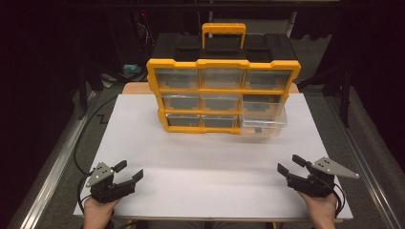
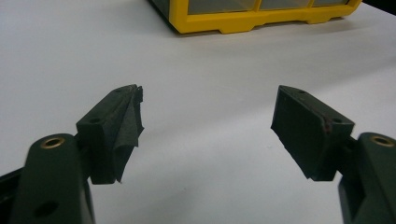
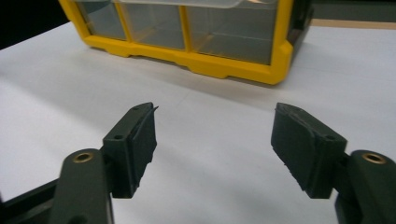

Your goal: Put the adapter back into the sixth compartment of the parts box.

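A chunky yellow plastic organiser (image 1: 223, 95) stands upright toward the far middle of the counter (image 1: 143, 148), which is topped with a smooth, matte white sheet. The organiser's frame is bright and thick-edged, with a black back shell and a squared yellow carry handle (image 1: 224, 33) rising from its top. Its front is a grid of clear, boxy drawers, three across and three down. The clear drawer (image 1: 263, 118) at the lower right is pulled out of the frame and juts forward over the white surface, its thin transparent walls glinting; a small dark piece lies inside it, too small to make out.

Both tools sit at the near edge, well apart from the organiser. The left hand-held gripper (image 1: 128, 171) rests at the near left corner, its angular black jaws spread wide with nothing between them. In the left gripper view its left pad (image 2: 122, 126) looks frayed and peeling, like worn rubber or tape. The right hand-held gripper (image 1: 291, 164) is at the near right corner, its jaws likewise standing apart over bare white surface. A flat grey three-cornered plate (image 1: 334, 167) with small holes caps it. In the right gripper view the organiser's lower right corner lies ahead.
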Available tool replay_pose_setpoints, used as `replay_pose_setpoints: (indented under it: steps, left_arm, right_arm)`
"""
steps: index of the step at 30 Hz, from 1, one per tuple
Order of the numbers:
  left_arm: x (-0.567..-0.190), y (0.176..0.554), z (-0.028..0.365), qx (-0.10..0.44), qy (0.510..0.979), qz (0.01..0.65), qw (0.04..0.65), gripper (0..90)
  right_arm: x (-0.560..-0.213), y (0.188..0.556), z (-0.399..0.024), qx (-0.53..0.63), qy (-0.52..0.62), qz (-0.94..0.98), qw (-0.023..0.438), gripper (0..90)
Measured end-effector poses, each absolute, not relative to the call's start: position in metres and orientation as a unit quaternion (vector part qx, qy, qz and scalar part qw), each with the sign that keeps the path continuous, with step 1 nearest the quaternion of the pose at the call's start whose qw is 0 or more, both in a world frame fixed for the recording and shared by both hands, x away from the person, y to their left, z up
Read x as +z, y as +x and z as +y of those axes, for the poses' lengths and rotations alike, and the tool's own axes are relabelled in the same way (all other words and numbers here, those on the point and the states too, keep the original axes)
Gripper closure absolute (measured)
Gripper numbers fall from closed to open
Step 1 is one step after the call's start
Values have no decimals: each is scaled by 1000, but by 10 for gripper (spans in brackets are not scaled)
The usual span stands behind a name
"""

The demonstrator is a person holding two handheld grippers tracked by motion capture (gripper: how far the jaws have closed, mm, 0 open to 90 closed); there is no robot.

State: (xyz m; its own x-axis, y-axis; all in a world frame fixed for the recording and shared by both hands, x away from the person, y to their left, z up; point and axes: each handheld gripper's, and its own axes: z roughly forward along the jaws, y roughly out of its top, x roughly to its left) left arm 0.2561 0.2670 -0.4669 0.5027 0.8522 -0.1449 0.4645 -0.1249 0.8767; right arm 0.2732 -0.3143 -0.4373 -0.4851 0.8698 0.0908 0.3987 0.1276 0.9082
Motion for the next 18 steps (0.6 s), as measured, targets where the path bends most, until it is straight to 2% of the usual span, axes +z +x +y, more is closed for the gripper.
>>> replay_pose_setpoints:
  steps: [18]
  left_arm:
    - [-466,255,268,205,718,455,486,255]
  right_arm:
    - [-461,256,-334,501,470,684,245,267]
